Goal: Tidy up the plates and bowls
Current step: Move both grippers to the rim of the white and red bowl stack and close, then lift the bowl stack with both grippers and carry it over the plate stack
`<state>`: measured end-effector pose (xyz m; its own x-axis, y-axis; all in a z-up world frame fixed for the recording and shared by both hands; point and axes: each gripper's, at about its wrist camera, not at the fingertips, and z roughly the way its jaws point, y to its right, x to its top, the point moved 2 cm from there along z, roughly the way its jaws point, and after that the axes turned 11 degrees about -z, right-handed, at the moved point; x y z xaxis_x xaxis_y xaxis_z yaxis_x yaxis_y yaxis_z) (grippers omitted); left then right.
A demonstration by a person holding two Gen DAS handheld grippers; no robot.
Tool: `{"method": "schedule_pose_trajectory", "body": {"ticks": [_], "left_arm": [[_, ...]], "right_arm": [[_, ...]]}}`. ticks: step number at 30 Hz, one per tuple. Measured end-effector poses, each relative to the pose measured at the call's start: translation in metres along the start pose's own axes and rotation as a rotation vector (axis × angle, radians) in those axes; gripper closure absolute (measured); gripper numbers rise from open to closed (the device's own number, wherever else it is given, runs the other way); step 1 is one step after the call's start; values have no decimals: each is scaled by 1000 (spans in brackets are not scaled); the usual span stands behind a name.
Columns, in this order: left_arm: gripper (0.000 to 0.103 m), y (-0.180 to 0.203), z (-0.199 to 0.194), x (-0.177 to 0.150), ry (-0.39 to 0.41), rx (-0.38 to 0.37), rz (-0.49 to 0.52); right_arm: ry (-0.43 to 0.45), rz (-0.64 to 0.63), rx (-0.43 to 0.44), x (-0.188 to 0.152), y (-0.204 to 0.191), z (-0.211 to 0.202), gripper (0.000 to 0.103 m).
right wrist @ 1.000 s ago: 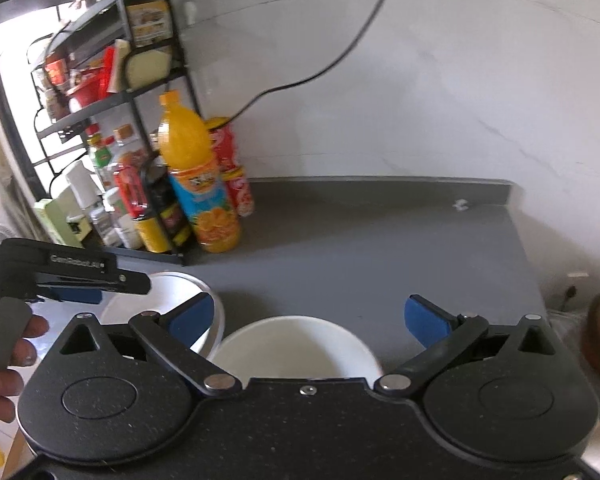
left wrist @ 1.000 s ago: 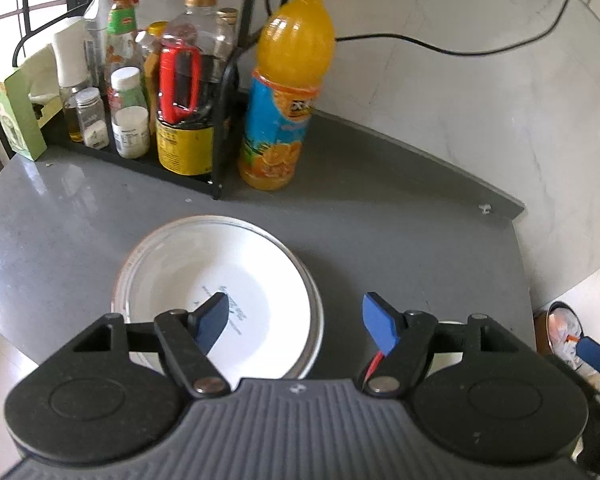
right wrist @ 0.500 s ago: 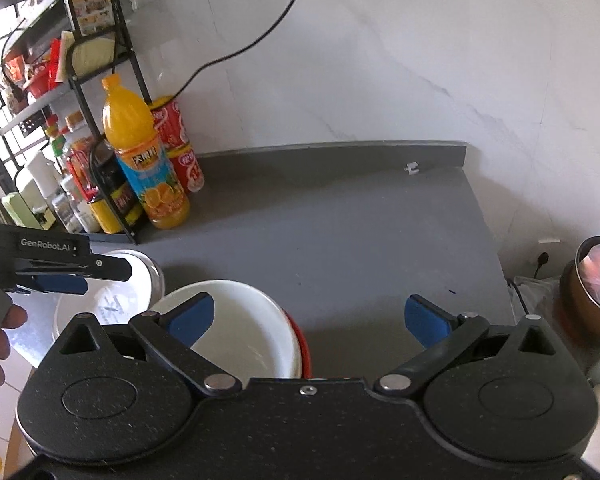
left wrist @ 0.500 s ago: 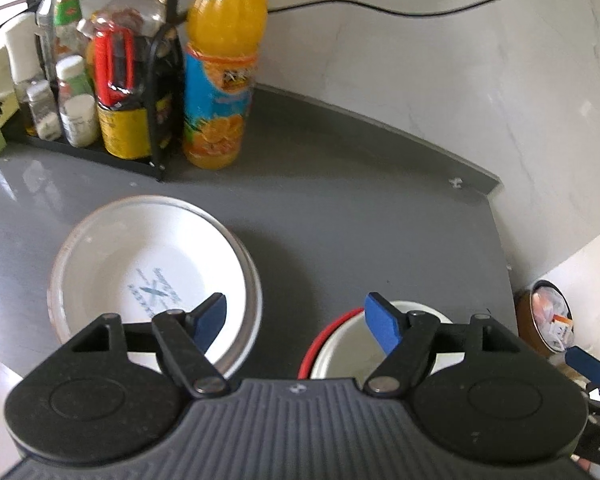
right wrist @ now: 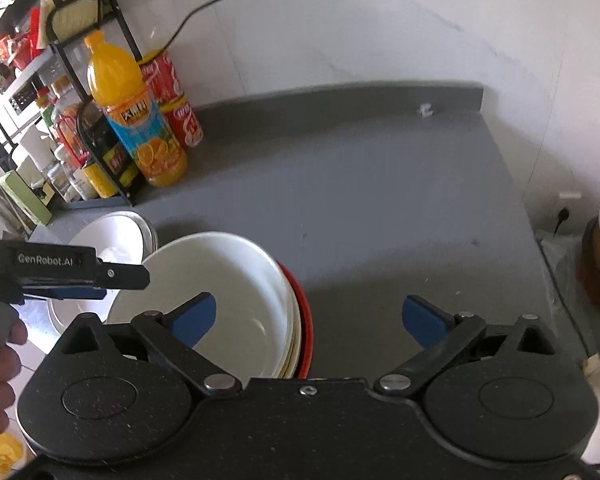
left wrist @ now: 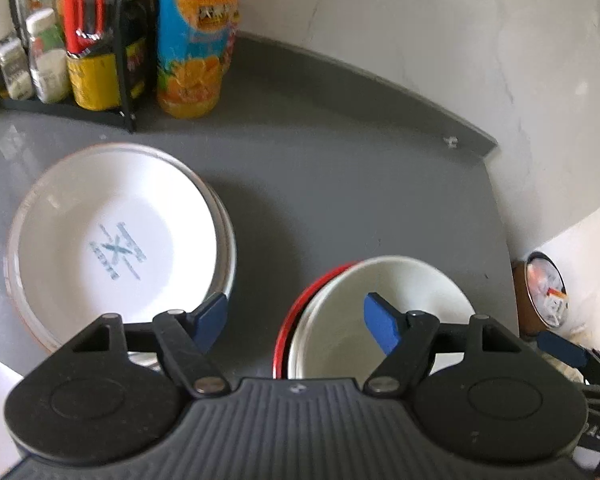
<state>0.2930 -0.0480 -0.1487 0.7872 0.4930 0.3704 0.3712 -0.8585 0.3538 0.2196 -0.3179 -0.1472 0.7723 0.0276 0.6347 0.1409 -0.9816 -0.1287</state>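
A stack of white plates (left wrist: 112, 236) with a blue print in the middle sits on the grey counter (left wrist: 340, 152) at the left. A white bowl (left wrist: 384, 300) nests in a red-rimmed bowl (left wrist: 296, 312) to its right. My left gripper (left wrist: 296, 320) is open and empty, hovering between the two stacks. In the right wrist view my right gripper (right wrist: 310, 316) is open and empty above the right edge of the white bowl stack (right wrist: 212, 292). The plates (right wrist: 116, 240) lie behind the left gripper's body (right wrist: 60, 268).
An orange juice bottle (left wrist: 196, 40) and a black rack of sauce bottles (left wrist: 80, 40) stand at the back left. Red cans (right wrist: 176, 100) stand behind the juice. A bin (left wrist: 546, 292) sits past the counter's right edge. The wall (right wrist: 380, 20) borders the back.
Both grippers have shifted right along the counter. The bowl stack has come fully into the left wrist view, and the plates have slid to the left. Both stayed open.
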Motion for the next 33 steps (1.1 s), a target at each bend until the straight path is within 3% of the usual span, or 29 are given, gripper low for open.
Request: {"method": "schedule_pose_trajectory", "body": {"ticks": [5,8,13,16,17,18,20,33], "left_arm": [[34,-5,12,-5,-40,12,-8],[43,-8,19,-9,-66,19,-6],[67,-14,27,-13,-118,-19,-44],[75,-16,33,-14,-149,-20,-56],[77,-17,35,-15,-160,-17,-60],[80,-18,38,-16,-169,-18,-67],[80,-19,38,-17,-164,-24,-68],[84,-14,24,-14,-145,-8,-34]], "right_arm": [[-65,20,16,-8,0,15,13],[-87,25,20,-10,-3,21,19],[-131,62,31,-16,-5,33,29],[-144,62,61,-21,-7,37,50],[-153,50,68,-23,-10,39,66],[-152,36,50,-24,-11,39,72],[-145,10,33,-25,-13,37,76],[-80,-24,30,-14,-21,19,77]]}}
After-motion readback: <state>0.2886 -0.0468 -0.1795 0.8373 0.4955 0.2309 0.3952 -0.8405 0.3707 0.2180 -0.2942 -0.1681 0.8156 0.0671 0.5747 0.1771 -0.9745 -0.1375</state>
